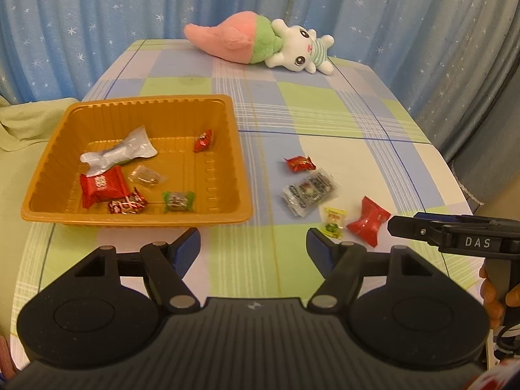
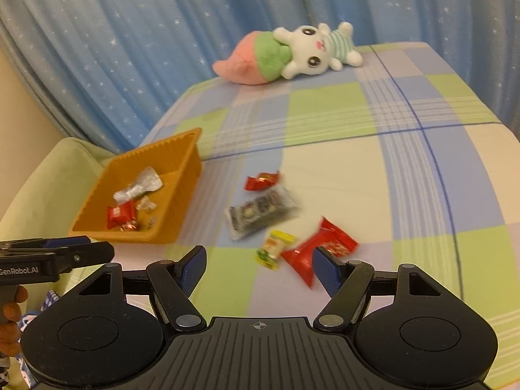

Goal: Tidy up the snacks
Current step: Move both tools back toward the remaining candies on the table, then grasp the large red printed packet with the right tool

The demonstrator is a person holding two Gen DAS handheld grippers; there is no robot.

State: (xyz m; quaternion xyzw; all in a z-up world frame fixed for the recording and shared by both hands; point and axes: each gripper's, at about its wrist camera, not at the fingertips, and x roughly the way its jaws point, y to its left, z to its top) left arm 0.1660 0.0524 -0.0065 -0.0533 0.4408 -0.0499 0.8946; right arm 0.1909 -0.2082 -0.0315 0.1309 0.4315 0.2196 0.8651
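Note:
An orange tray (image 1: 224, 110) (image 2: 185, 162) sits on the table's left and holds several wrapped snacks, among them a silver packet (image 1: 120, 154) and a red packet (image 1: 102, 188). Loose on the cloth to its right lie a small red candy (image 1: 299, 163) (image 2: 261, 181), a clear dark packet (image 1: 308, 195) (image 2: 260, 214), a yellow-green candy (image 1: 334, 221) (image 2: 274, 248) and a larger red packet (image 1: 369, 220) (image 2: 320, 248). My left gripper (image 1: 253, 248) is open and empty, just in front of the tray. My right gripper (image 2: 260, 265) is open and empty, close behind the red packet and yellow-green candy.
A plush rabbit with a pink and green carrot (image 1: 260, 44) (image 2: 292, 53) lies at the table's far edge. Blue star curtains hang behind. A pale green cushion (image 1: 29, 123) sits left of the table. The checked cloth covers the table.

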